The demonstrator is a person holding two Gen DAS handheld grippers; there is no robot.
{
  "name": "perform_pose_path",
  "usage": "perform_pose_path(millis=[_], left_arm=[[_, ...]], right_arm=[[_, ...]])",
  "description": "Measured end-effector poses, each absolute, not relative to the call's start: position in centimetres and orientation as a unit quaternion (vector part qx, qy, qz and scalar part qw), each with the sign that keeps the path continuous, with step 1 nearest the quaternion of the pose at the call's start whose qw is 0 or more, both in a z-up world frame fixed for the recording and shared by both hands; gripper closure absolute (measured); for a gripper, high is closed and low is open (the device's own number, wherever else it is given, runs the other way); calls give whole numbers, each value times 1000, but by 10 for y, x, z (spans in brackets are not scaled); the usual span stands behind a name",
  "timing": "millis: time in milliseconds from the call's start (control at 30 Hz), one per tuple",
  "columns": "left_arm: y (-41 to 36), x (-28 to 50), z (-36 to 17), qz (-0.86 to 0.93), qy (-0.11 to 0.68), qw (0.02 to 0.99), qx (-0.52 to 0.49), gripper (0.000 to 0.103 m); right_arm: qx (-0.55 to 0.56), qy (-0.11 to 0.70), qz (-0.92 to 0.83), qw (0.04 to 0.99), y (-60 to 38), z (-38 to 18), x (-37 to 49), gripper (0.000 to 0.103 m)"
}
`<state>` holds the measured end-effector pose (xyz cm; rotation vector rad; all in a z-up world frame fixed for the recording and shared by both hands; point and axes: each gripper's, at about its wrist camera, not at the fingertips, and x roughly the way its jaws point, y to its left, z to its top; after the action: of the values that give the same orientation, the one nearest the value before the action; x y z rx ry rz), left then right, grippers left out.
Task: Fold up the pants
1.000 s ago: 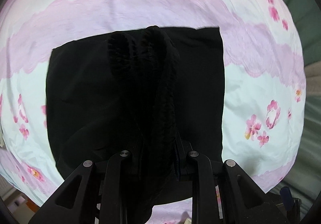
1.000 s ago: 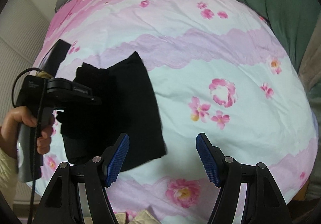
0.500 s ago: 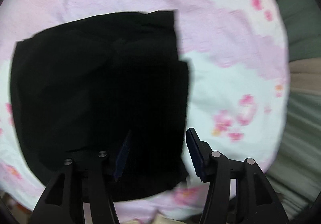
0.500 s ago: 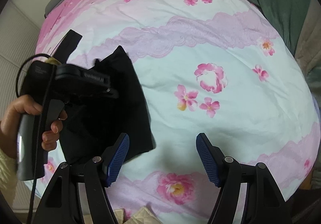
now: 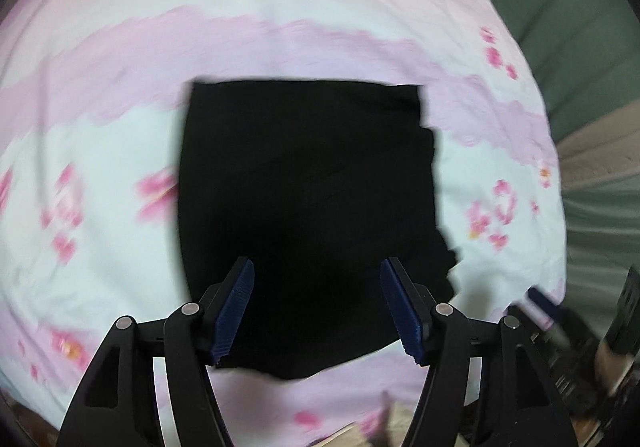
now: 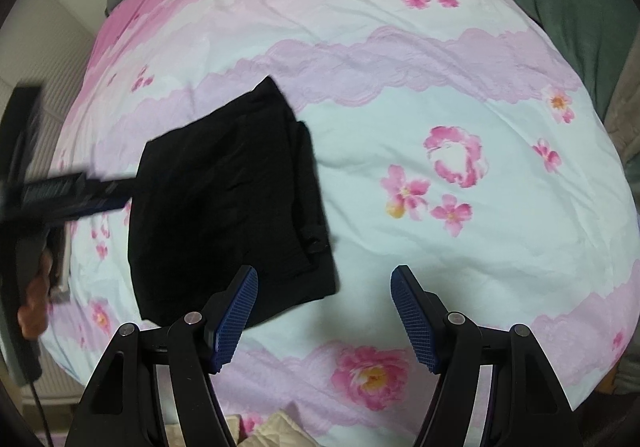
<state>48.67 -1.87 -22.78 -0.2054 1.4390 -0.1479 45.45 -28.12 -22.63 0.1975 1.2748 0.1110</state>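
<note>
At the left edge of the right wrist view a hand (image 6: pixel 34 299) grips the handle of the left tool (image 5: pixel 316 307). A second ago that tool pinched a raised bunch of black cloth; its jaws have just been opening, and they now stand wide and clear above the fabric with nothing between them. The black pants (image 5: pixel 308 215) have dropped flat as a compact, roughly square stack on the floral bedspread (image 6: pixel 400 95), left of its middle, with a stepped edge on the right side where layers do not quite line up. That release suggests the last fold has been laid and the task is close to done; only a tidy of the uneven right edge seems left. Further right, the right tool (image 6: pixel 324 311) hangs with jaws wide apart and empty over bare bedspread just beside the stack's near corner.
</note>
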Motion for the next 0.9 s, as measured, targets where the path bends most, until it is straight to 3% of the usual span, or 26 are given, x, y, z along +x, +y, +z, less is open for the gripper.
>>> perform_pose_path(millis=[433,900], left_arm=[[100,377,-206,-27,624,773,-109,37],[201,388,-198,-144,609,780,-23,37]], right_arm=[[66,578,114,805,-199,-205,418,33],[124,543,14,831,-73,-191,340,33]])
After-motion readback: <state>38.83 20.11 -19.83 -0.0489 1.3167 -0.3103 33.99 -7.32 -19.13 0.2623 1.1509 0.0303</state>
